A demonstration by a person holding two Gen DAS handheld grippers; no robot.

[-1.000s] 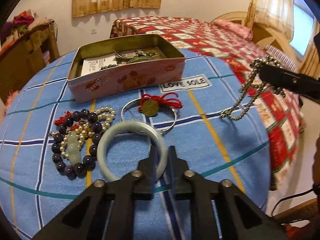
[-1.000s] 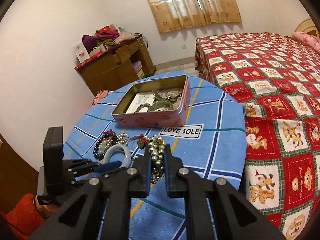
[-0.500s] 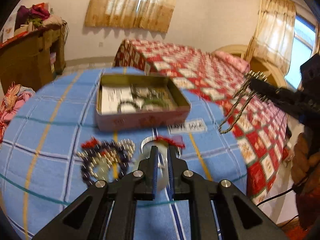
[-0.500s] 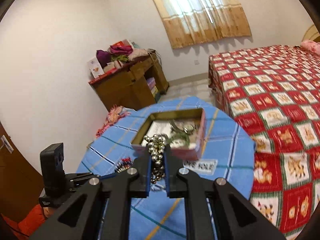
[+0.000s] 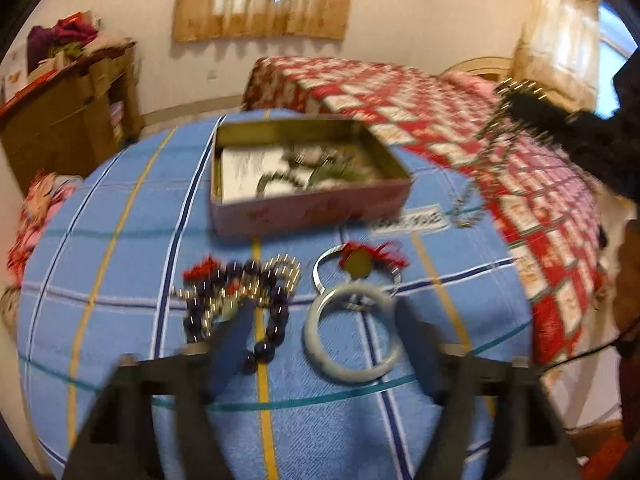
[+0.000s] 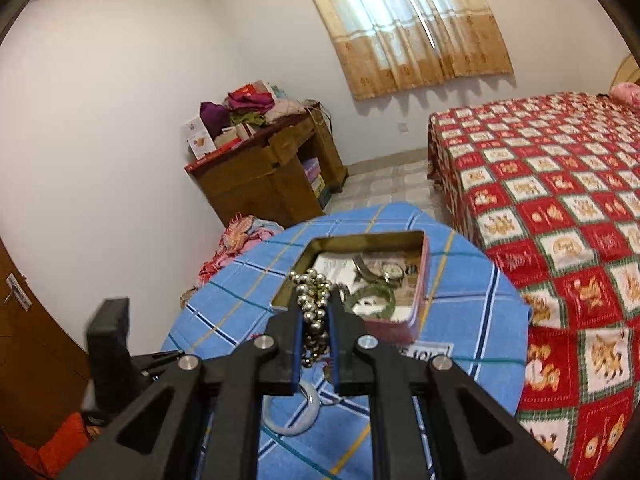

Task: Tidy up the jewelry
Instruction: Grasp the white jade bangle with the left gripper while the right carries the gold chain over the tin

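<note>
The left gripper [image 5: 324, 320] has just been opened, so the pale bangle [image 5: 352, 334] is left on the blue cloth [image 5: 120, 280] below the tin [image 5: 312, 208], while the bead chain [image 6: 314, 312] is held tight in the right gripper [image 6: 316, 320].

Glossy metal bead chain [image 6: 314, 312], woven tablecloth [image 5: 132, 240]

1. Premises: a home bedroom.
2. Evidence: bed [image 6: 560, 184] under red patchwork quilt; curtained window [image 6: 412, 20]; wooden cabinet [image 6: 268, 176] piled with clothes; table [image 6: 460, 292] in blue checked cloth.
</note>
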